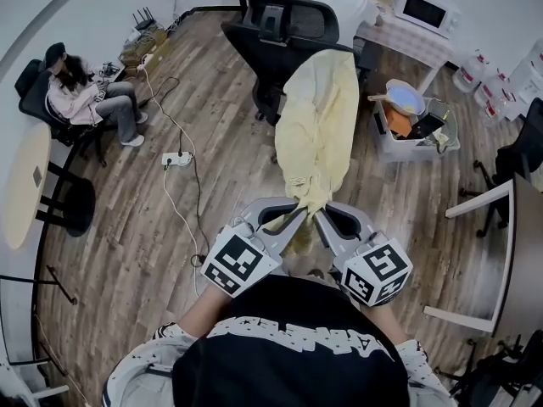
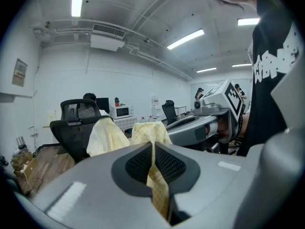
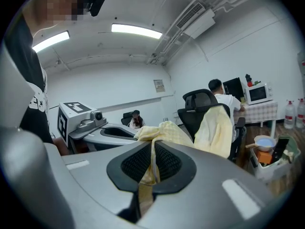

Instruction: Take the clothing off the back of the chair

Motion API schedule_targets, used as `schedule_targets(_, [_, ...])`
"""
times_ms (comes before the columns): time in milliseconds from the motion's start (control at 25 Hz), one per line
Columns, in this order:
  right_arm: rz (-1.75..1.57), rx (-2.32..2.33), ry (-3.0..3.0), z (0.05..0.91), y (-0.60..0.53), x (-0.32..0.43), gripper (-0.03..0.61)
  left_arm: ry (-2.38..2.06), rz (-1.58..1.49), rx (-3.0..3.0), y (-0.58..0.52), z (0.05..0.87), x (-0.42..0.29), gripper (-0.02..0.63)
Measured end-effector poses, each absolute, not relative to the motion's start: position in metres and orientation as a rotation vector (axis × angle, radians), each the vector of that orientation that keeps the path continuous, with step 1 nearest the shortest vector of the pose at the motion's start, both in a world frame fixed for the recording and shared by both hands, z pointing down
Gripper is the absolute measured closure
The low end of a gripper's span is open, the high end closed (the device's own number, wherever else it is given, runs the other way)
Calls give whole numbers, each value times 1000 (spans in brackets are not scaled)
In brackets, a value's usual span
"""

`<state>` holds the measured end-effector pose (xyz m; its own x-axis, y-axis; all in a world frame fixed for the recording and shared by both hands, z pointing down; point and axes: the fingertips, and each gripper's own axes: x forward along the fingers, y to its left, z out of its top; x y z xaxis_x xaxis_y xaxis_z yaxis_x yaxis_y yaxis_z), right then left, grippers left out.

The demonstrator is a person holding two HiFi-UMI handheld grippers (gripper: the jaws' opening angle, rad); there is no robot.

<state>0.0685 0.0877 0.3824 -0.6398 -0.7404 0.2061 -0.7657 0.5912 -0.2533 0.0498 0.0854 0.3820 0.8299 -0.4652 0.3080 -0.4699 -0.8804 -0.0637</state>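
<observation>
A pale yellow garment (image 1: 321,125) hangs stretched from the back of a black office chair (image 1: 284,32) toward me. Its near end is bunched between my two grippers. My left gripper (image 1: 297,209) is shut on the cloth, and in the left gripper view the yellow fabric (image 2: 155,175) is pinched between the black pads (image 2: 139,165). My right gripper (image 1: 320,212) is shut on the same end, with the cloth (image 3: 151,168) squeezed between its pads (image 3: 167,162). The garment's far part (image 3: 217,130) still drapes over the chair (image 3: 198,106).
A seated person (image 1: 85,96) is at the far left by a round table (image 1: 25,185). A power strip (image 1: 176,158) with cables lies on the wood floor. A bin of items (image 1: 411,121) stands right of the chair, a microwave (image 1: 427,8) behind, and a desk (image 1: 501,253) at right.
</observation>
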Motion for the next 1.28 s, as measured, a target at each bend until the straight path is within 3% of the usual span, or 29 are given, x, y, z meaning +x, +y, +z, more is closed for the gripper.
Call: schedule_targets(1280, [547,1465,-2667,388,51,106,548,-705,510,2987,48,392,66,601])
